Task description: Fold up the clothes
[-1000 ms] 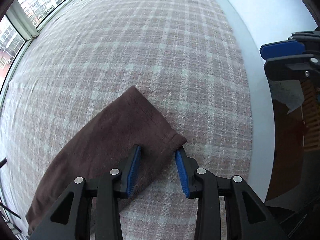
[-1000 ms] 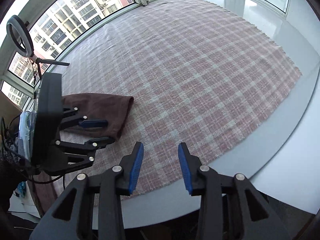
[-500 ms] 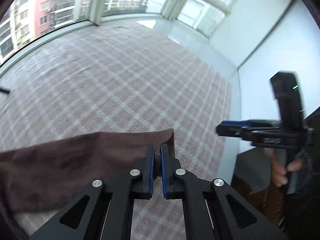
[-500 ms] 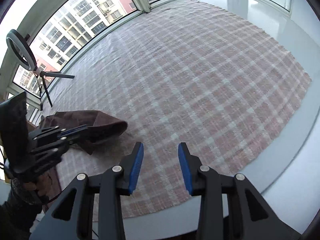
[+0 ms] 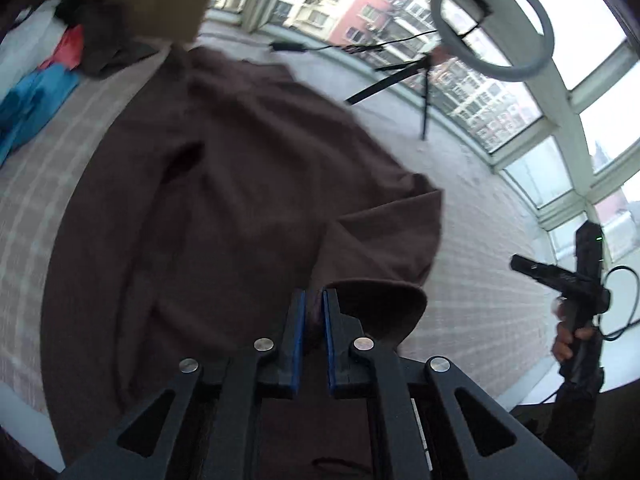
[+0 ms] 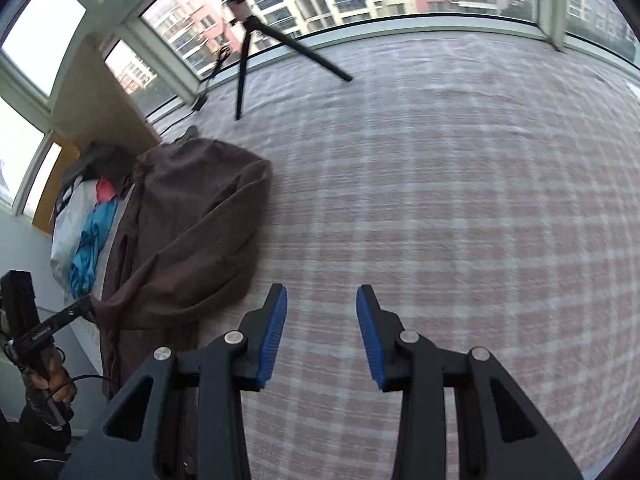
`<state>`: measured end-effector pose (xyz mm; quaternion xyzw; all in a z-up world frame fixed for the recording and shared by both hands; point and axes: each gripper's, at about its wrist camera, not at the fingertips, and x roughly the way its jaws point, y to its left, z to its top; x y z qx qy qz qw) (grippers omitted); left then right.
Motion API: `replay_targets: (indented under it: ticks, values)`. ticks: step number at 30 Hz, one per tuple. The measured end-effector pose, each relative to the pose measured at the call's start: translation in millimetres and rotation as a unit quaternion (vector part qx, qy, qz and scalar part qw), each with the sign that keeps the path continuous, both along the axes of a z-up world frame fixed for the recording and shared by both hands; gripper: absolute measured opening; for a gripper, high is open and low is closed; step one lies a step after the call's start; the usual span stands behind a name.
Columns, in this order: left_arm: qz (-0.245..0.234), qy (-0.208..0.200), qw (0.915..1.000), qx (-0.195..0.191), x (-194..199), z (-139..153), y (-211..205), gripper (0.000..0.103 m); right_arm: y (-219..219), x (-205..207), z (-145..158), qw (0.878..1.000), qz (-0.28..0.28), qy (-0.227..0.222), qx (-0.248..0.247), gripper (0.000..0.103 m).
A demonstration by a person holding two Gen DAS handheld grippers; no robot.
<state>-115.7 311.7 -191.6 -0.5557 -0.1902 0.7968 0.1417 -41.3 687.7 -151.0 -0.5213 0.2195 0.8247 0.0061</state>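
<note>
A glazed bay of windows [image 6: 72, 20] looks out on apartment blocks, and under it a wide table [image 6: 460, 200] is spread with a pink and white checked cloth. Nearest in the left wrist view, the left gripper [image 5: 314, 312] has its blue fingers [image 5: 298, 340] pressed almost together on a rolled hem edge of the brown garment [image 5: 240, 208]; the fabric fills the narrow gap between them, so it is pinched there. The right gripper [image 6: 322, 320] hangs over bare checked cloth with its fingers [image 6: 274, 332] spread and nothing between them, just beside the garment's near edge. The garment lies at the left end of the table, part heaped on the cloth and part hanging over the table's near edge toward the person's hand [image 6: 48, 380]. It looks like soft, fairly thick knit: limp, light, not slippery, nothing to break, and it will sag and drag from a single hold. In my judgement a second hold belongs on a hem or corner matching the one pinched, so the cloth can be stretched flat. Its long axis seems to run from the pinched hem away toward the windows, though the bunching makes collar and hem hard to tell apart. Beyond it sit a pile of clothes [image 6: 90, 240], blue, red and white, and a ring light on a tripod [image 6: 248, 40]
</note>
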Motion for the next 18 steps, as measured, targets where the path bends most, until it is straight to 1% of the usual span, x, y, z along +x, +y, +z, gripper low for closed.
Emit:
replay_targets:
  ticks: [1, 2, 3, 5, 6, 8, 10, 12, 13, 15, 16, 18]
  values:
    - [0.004, -0.017, 0.9998, 0.008, 2.5, -12.1, -10.2, 0.007, -15.8, -9.6, -1.1, 1.000, 0.016, -0.001, -0.002, 0.036]
    - [0.006, -0.024, 0.9996, 0.014, 5.1, -18.7, -18.1, 0.008, -32.5, -17.0, -1.9, 0.999, 0.033, -0.003, -0.007, 0.036]
    - [0.002, -0.022, 0.9997, 0.012, 10.2, -18.6, -24.6, 0.013, -50.1, -22.3, -3.0, 0.999, 0.049, -0.006, -0.010, 0.036]
    - [-0.005, -0.005, 1.0000, -0.004, 18.2, -13.5, -31.5, 0.021, -84.6, -27.8, -8.3, 0.997, 0.074, -0.009, -0.008, 0.036]
    - [-0.015, 0.003, 0.9999, -0.004, 18.9, -10.9, -28.6, 0.023, -99.6, -29.3, -12.6, 0.996, 0.084, -0.011, -0.009, 0.036]
    - [-0.042, 0.017, 0.9990, 0.001, 18.4, -5.5, -18.6, 0.023, -124.8, -28.3, -22.6, 0.996, 0.090, -0.017, -0.012, 0.036]
    - [-0.085, 0.044, 0.9952, -0.016, 17.7, 0.1, 8.0, 0.027, -140.7, -21.2, -31.9, 0.996, 0.084, -0.027, -0.013, 0.036]
    - [-0.148, 0.069, 0.9859, -0.037, 19.4, 4.0, 40.8, 0.036, -151.1, -10.7, -40.7, 0.996, 0.077, -0.043, -0.030, 0.036]
    - [-0.172, 0.081, 0.9806, -0.048, 20.6, 4.8, 56.8, 0.037, -154.3, -4.6, -42.8, 0.995, 0.076, -0.046, -0.033, 0.036]
    - [-0.211, 0.107, 0.9674, -0.091, 22.5, 3.4, 85.1, 0.038, -155.6, 9.5, -40.0, 0.997, 0.066, -0.047, -0.018, 0.036]
    - [-0.226, 0.115, 0.9608, -0.112, 23.0, 1.2, 97.5, 0.039, -153.8, 16.5, -37.3, 0.997, 0.060, -0.046, -0.015, 0.036]
    - [-0.246, 0.118, 0.9510, -0.146, 22.5, -3.5, 114.1, 0.039, -147.9, 30.5, -30.8, 0.998, 0.047, -0.043, -0.017, 0.036]
